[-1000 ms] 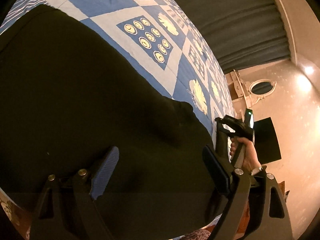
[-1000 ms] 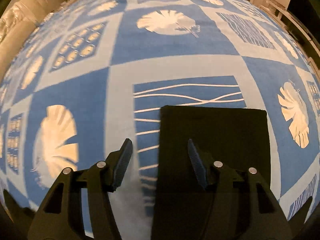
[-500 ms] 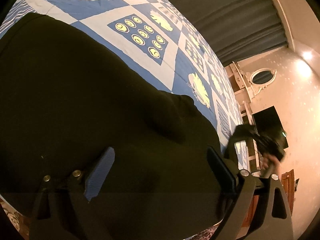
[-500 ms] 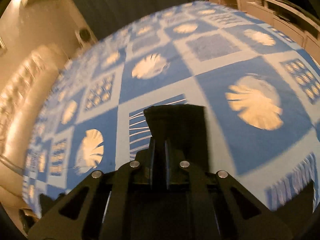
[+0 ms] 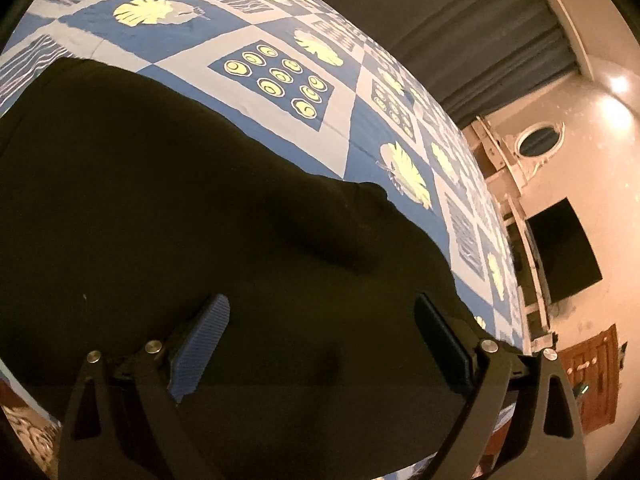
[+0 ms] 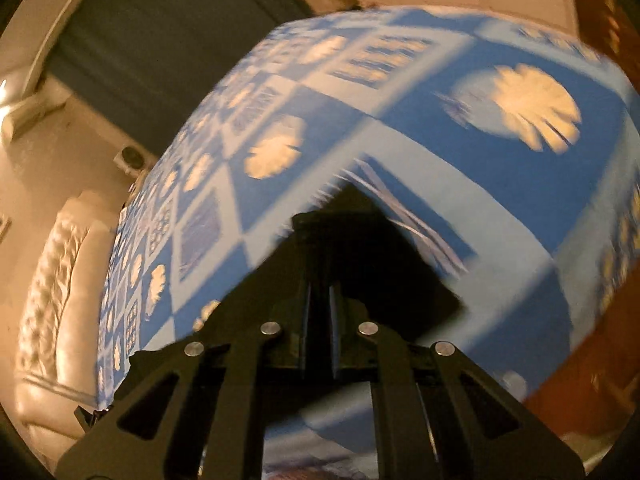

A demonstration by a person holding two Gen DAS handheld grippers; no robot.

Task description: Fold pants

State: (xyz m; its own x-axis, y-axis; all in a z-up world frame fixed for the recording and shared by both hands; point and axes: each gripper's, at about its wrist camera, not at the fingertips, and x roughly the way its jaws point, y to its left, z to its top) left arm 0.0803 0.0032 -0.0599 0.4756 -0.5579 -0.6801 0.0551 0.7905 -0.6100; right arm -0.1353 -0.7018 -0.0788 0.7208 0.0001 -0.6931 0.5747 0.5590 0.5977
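The left wrist camera looks forward, very near above the dark pants (image 5: 168,216) on the blue patterned bedspread (image 5: 280,40). The right wrist camera looks from higher, tilted, and blurred. Both views share the pants and bedspread.

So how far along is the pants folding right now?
Early. The dark pants lie spread across the blue patterned bedspread, no fold visible. In hand: the right gripper is shut on a pants end, apparently lifting it; the left gripper hovers open. The folding itself remains.
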